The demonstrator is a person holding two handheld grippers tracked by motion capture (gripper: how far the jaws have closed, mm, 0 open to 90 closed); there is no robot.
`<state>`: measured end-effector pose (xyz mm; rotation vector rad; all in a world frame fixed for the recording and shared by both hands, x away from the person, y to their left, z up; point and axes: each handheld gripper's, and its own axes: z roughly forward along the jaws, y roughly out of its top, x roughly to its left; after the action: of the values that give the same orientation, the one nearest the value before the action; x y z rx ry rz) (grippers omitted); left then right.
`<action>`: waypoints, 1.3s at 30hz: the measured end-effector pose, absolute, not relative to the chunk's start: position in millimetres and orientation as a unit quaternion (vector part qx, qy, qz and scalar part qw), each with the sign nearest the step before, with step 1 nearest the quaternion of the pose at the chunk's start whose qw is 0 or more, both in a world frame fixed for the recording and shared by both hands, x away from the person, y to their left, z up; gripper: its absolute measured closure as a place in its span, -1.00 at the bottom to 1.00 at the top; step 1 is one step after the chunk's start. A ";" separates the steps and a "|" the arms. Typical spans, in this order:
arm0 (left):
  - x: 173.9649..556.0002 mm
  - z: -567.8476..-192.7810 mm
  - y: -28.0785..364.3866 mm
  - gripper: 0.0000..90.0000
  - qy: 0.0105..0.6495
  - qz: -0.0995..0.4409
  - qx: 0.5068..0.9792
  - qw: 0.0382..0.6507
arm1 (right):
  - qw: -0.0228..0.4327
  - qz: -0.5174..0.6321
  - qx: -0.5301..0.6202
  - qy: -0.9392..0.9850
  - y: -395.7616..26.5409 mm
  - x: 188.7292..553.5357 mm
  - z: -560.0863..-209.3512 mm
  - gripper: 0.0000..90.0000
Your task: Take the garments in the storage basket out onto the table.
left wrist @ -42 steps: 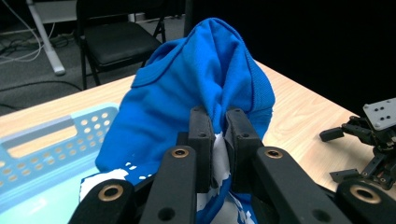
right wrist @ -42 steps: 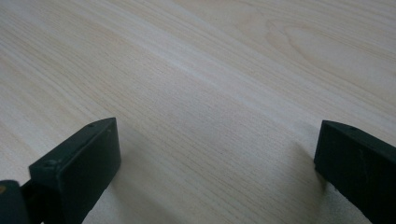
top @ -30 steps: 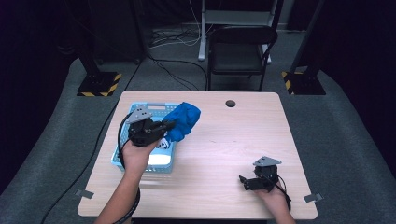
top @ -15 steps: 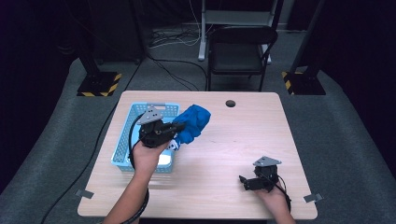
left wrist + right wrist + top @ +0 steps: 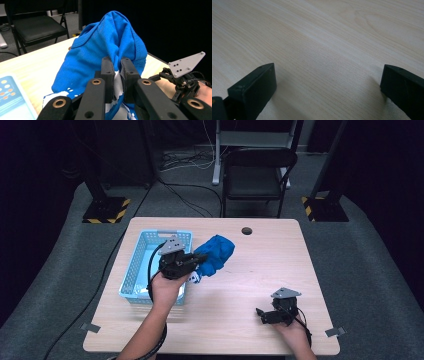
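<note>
Cloth [image 5: 214,254], blue with white print, pinched in the left gripper [image 5: 117,72] and hanging just past the basket [image 5: 131,272] rim, over the table [image 5: 250,270]. Already out of the basket; not yet laid down. Right gripper [image 5: 261,314] well apart, spread wide, resting empty on the wood.

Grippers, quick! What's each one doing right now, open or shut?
Left gripper: jaws shut on the blue cloth, held beside the basket.
Right gripper: jaws open, nothing between them, just above the table.
</note>
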<state>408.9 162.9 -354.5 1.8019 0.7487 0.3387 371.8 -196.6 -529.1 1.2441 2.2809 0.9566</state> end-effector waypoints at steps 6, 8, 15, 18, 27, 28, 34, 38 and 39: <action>410.4 -361.0 155.4 0.84 0.317 0.138 0.766 0.542 | 0.185 0.340 0.441 0.810 -196.5 371.7 -529.1 -1.00; 410.8 -364.3 152.1 0.84 0.317 0.137 0.769 0.539 | 0.185 0.340 0.441 0.810 -196.5 371.7 -529.1 -1.00; 411.6 -373.1 142.6 0.84 0.317 0.137 0.775 0.529 | 0.185 0.340 0.441 0.810 -196.5 371.7 -529.1 -1.00; 411.9 -376.6 138.9 0.84 0.316 0.136 0.779 0.525 | 0.185 0.340 0.441 0.810 -196.5 371.7 -529.1 -1.00; 412.9 -391.7 127.1 0.84 0.316 0.126 0.790 0.510 | 0.185 0.340 0.441 0.810 -196.5 371.7 -529.1 -1.00; 413.0 -394.6 125.4 0.84 0.316 0.126 0.792 0.506 | 0.185 0.340 0.441 0.810 -196.5 371.7 -529.1 -1.00; 413.8 -405.8 119.4 0.84 0.315 0.125 0.803 0.491 | 0.185 0.340 0.441 0.810 -196.5 371.7 -529.1 -1.00; 414.0 -410.7 114.5 0.84 0.314 0.123 0.809 0.482 | 0.185 0.339 0.441 0.810 -196.5 371.7 -529.1 -1.00; 414.0 -413.2 111.4 0.84 0.310 0.124 0.813 0.477 | 0.185 0.340 0.442 0.809 -196.5 371.7 -529.1 -1.00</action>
<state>414.0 111.4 -413.2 1.9873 0.7571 0.3020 371.7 -196.5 -529.1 1.2450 2.2809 0.9576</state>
